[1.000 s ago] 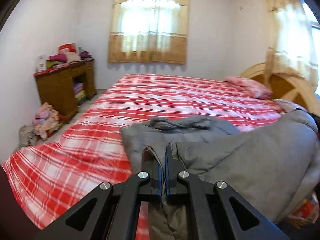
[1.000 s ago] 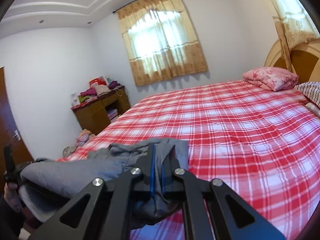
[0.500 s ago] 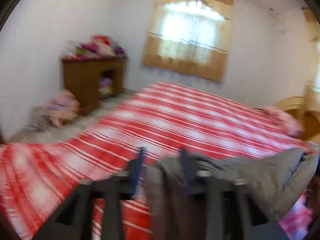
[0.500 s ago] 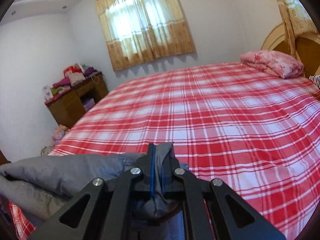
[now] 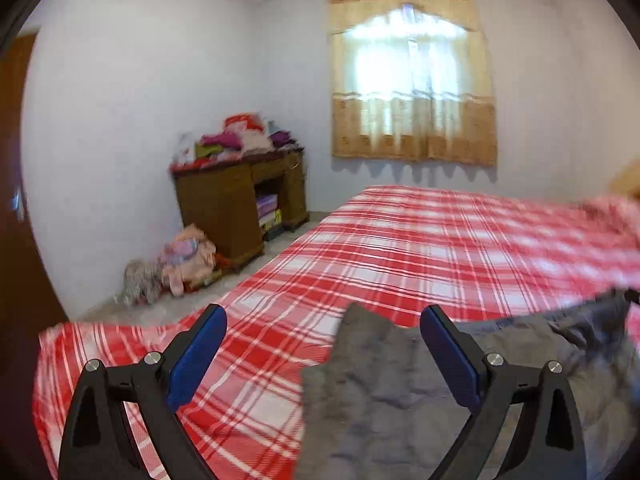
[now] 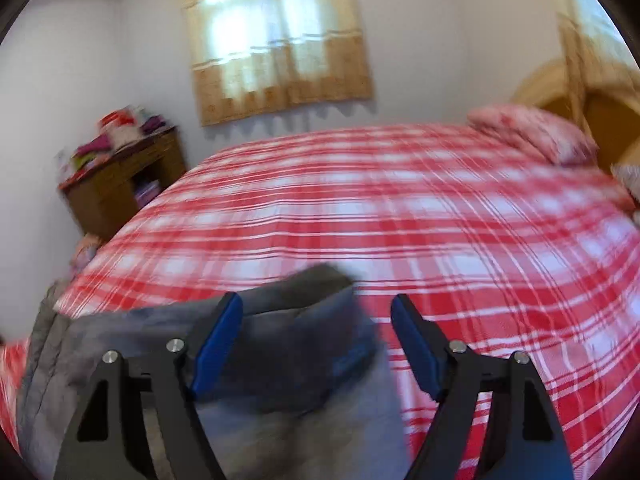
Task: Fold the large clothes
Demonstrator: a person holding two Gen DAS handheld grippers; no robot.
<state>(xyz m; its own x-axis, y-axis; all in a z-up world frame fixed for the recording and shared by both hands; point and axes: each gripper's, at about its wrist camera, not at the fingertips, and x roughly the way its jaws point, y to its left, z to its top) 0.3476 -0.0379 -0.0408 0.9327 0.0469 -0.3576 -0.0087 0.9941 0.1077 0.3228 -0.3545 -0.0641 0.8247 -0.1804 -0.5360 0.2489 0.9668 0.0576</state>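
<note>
A large grey garment point(image 5: 400, 400) lies bunched on the near edge of the bed with the red and white checked cover point(image 5: 400, 248). My left gripper point(image 5: 324, 320) hangs just above it, jaws opening wide, the blue pads apart from the cloth. A corner of the fabric rises between the fingers without touching them. In the right wrist view the same grey garment point(image 6: 280, 380) lies loose under my right gripper point(image 6: 316, 304), whose jaws are opening too. Its blue pads press on nothing.
A brown wooden desk point(image 5: 236, 208) piled with folded clothes stands against the far wall, with a heap of laundry point(image 5: 180, 256) on the floor beside it. A pink pillow point(image 6: 532, 132) rests by the wooden headboard point(image 6: 592, 108). A curtained window point(image 5: 412, 76) is behind the bed.
Both grippers were shut on the grey garment and have let it go, the left first. The garment has dropped onto the bed, and both hands have swung sideways and lower.
</note>
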